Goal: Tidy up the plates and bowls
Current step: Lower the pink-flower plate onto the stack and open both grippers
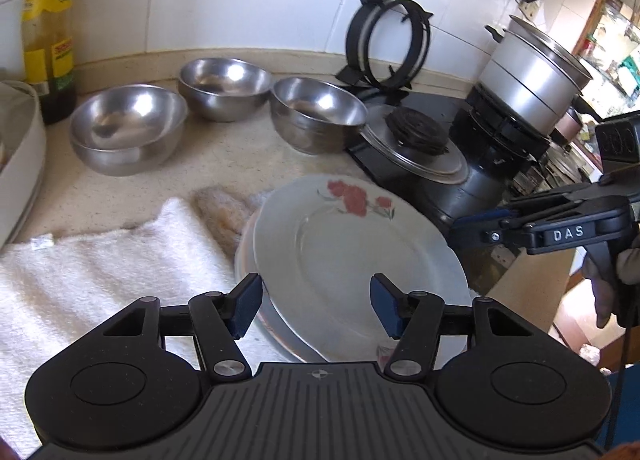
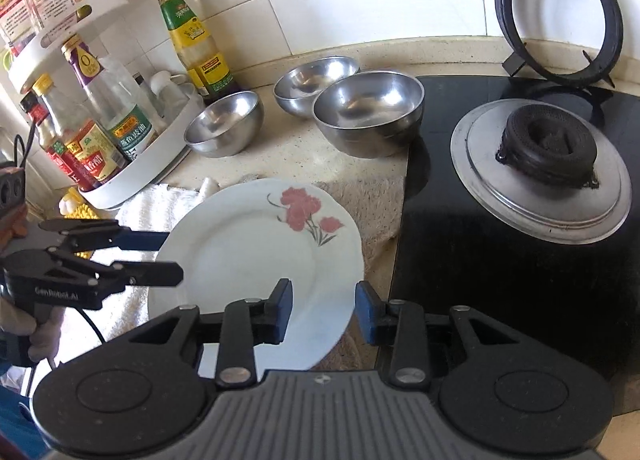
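My left gripper hangs with its blue pads apart above the near rim of a white plate with a red flower print; that plate lies on top of another plate, whose edge shows just left of the pads. Nothing is between the pads. My right gripper is also spread wide, empty, its left pad over the plate's right rim and its right pad beyond the rim, over the towel. Each tool shows in the other's view: the right one to the right of the plate, the left one at the plate's left edge. The plates rest partly on a white towel on the counter. Ahead of both grippers stand three steel bowls, apart from one another. Right of the plate is a black stove with a bare burner; its grate leans on the tiled wall. Sauce bottles stand far left.
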Demonstrator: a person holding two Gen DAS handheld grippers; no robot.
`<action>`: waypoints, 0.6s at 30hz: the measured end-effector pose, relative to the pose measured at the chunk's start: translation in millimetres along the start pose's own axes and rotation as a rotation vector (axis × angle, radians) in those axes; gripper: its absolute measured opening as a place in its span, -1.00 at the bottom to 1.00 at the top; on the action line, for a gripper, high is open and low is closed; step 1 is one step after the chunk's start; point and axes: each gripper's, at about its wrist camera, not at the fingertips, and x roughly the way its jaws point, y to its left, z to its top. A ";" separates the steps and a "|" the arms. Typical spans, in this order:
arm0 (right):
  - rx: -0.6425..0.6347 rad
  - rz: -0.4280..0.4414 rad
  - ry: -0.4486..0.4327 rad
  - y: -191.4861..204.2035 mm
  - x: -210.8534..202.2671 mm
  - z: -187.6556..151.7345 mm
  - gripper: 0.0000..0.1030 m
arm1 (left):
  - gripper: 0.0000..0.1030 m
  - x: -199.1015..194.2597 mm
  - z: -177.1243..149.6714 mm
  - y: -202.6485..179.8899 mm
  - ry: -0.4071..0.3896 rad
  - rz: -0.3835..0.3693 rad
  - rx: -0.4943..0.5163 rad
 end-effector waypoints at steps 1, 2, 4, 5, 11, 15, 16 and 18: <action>0.005 -0.004 0.004 -1.2 0.4 -0.4 -0.28 | 0.25 -2.9 -0.4 1.4 -0.014 0.000 -0.001; 0.009 -0.011 0.006 -2.0 0.5 -1.1 -0.28 | 0.26 -6.4 -0.2 2.1 -0.029 0.001 -0.003; 0.018 -0.015 0.012 -4.6 1.1 -2.4 -0.27 | 0.33 -13.9 -0.3 2.5 -0.058 0.009 -0.007; 0.024 -0.015 0.011 -5.7 1.3 -2.4 -0.27 | 0.38 -16.6 -0.9 3.1 -0.068 0.014 -0.009; 0.022 0.009 0.019 -7.9 6.0 -1.0 -0.27 | 0.37 -12.0 -5.2 1.4 -0.038 0.033 -0.029; -0.001 0.022 0.012 -8.7 5.0 5.1 -0.26 | 0.45 -14.5 -2.1 -2.7 -0.057 0.048 -0.026; -0.004 0.028 0.014 -9.0 5.4 6.1 -0.26 | 0.45 -14.2 -1.7 -2.6 -0.059 0.056 -0.030; -0.006 0.036 0.022 -10.6 7.6 7.1 -0.24 | 0.46 -12.2 -1.6 -1.9 -0.050 0.065 -0.045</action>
